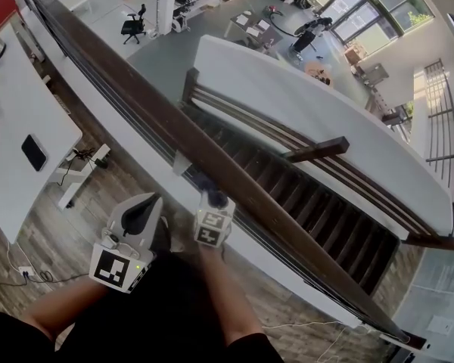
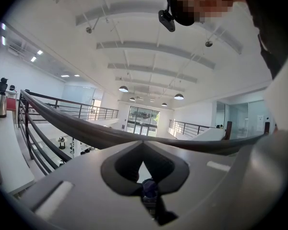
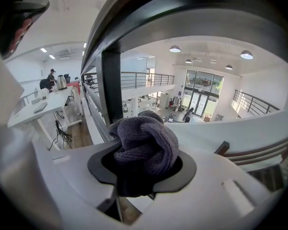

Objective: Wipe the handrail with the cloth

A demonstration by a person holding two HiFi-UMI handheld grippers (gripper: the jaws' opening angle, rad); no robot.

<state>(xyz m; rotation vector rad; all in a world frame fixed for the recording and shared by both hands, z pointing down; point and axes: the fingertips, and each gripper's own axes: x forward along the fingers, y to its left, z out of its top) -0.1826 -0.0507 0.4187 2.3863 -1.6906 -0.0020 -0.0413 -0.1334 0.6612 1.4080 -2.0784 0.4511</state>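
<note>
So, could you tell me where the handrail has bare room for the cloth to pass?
The handrail top is bare both ways from the right tongs: up-left toward the white desk and down-right past the stairs. It is crowded only near the person, where the left tongs sit beside the right ones holding the cloth.

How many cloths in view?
1: a purple cloth bunched in the right gripper, close to the handrail. None seen elsewhere; some could be hidden.

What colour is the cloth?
The cloth is greyish purple; the right gripper view shows it best.
</note>
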